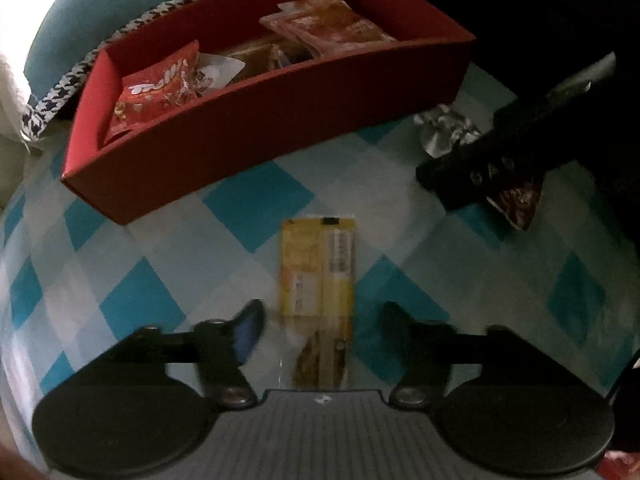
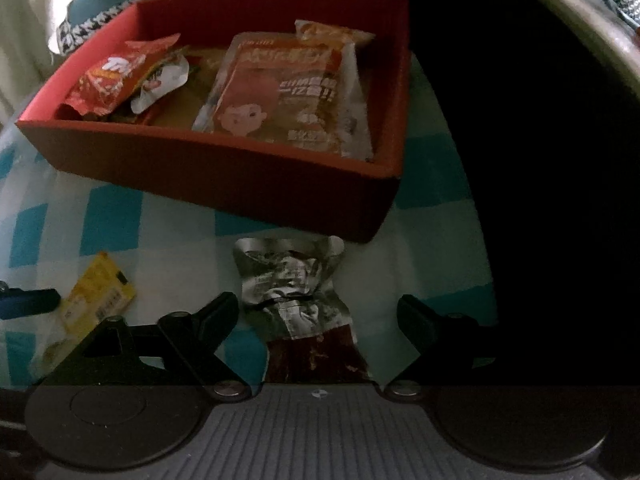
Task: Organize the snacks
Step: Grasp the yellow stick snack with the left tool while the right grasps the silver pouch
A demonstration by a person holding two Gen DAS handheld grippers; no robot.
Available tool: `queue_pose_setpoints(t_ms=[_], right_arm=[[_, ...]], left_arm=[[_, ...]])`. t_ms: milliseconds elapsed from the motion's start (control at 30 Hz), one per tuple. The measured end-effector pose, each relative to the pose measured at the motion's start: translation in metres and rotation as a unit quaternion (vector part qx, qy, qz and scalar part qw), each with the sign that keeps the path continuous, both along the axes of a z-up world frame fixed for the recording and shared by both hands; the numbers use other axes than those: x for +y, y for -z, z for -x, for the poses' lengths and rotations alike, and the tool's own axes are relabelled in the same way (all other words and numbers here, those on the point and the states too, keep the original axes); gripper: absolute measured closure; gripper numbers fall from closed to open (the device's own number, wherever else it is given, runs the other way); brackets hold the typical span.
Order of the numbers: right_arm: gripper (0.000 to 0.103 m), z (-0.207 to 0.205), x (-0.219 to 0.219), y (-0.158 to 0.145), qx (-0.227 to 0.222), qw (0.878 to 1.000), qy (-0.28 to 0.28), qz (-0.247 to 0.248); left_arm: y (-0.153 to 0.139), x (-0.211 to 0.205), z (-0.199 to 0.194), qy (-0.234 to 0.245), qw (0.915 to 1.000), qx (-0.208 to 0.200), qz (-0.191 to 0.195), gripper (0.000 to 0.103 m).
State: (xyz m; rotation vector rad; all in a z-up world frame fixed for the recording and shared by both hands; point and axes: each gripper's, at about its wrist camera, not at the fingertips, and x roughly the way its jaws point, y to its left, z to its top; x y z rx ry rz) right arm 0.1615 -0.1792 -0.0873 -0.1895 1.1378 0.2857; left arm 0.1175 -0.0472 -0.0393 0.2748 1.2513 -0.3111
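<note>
A: Red corrugated cardboard forms the tray (image 1: 248, 120), an open box lying on the blue-and-white checked cloth (image 1: 132, 304) ahead of both grippers.

B: Contents?

A: At its end to the left of the grippers, a red crinkled snack bag (image 2: 108, 80) with a small white-edged packet (image 2: 164, 80) against it. Toward the other end, a large orange-red pouch (image 2: 280, 96) printed with a cartoon face, lying flat, and a smaller orange packet (image 2: 332, 34) tucked behind it. Something brown lies on the tray floor between the two groups; what it is cannot be told.

B: Left gripper?

A: The left gripper (image 1: 322, 316) has its fingers apart. A yellow snack bar (image 1: 318, 276) lies lengthwise on the cloth between them, and neither pad touches it. The tray is ahead of it, slightly to its left.

B: Right gripper?

A: The right gripper (image 2: 318, 312) also stands spread wide. A crumpled silver-and-brown wrapper (image 2: 294, 300) lies between its fingers, clear of both pads, with its far end just beside the tray's near wall. The yellow bar is off to this gripper's left.

B: Outside the tray, then?

A: Two items on the cloth: the bar and the wrapper.
</note>
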Motion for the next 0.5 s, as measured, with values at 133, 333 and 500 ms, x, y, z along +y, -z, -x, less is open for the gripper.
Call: queue_pose_setpoints(t_ms=[133, 333, 500], right_arm=[[0.001, -0.001, 0.002, 0.002, -0.009, 1.000, 0.005, -0.001], [0.018, 0.022, 0.008, -0.004, -0.007, 1.000, -0.008, -0.002], [0.032, 0.046, 0.009, -0.007, -0.002, 1.000, -0.007, -0.014]], left_arm=[[-0.001, 0.002, -0.004, -0.012, 0.9999, -0.005, 0.005, 0.042], [-0.005, 0.006, 0.008, -0.006, 1.0000, -0.001, 0.002, 0.069], [-0.007, 0.013, 0.025, -0.014, 0.9999, 0.007, -0.005, 0.070]])
